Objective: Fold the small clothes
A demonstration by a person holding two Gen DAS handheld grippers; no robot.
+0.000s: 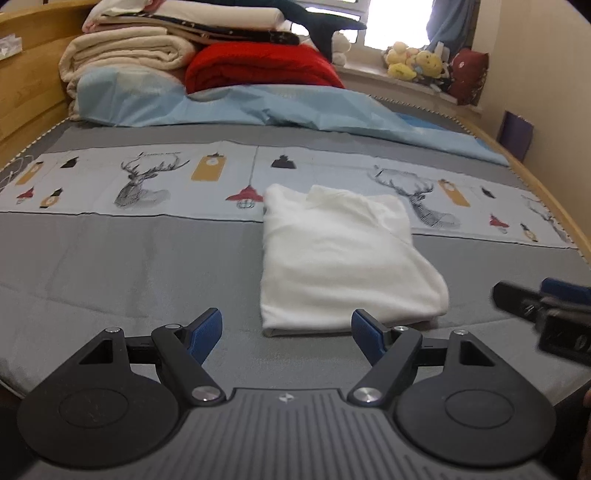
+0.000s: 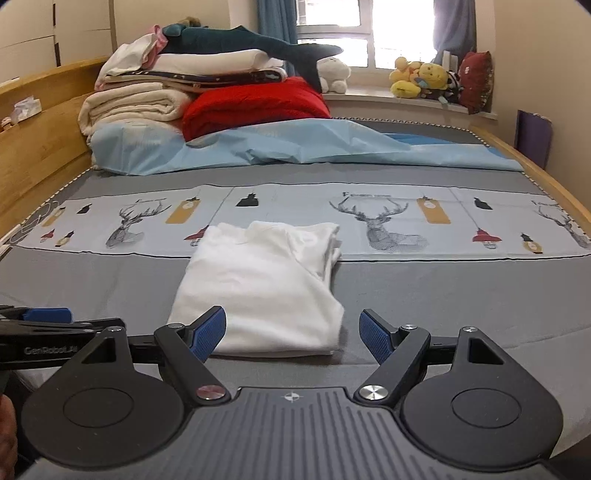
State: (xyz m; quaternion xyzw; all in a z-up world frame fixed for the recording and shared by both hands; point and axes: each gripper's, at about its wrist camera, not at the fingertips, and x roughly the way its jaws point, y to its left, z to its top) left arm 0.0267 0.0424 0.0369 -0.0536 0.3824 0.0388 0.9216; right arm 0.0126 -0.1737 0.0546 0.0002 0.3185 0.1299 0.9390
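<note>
The bed, covered in grey printed bedding, carries the white garment, folded into a compact rectangle at centre. The left gripper and right gripper hover at its near edge, jaws wide apart and empty. Risk: a one-layer pinch would likely drag the fold open.

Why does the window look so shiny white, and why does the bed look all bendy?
In the right wrist view the window is blown out by daylight, so nothing outside shows; the left wrist view has the same glare. The fisheye lens curves the wooden bed frame and darkens the corners in both views. In the left wrist view the right claw at the edge is blurred, while the white shirt looks slightly soft.
</note>
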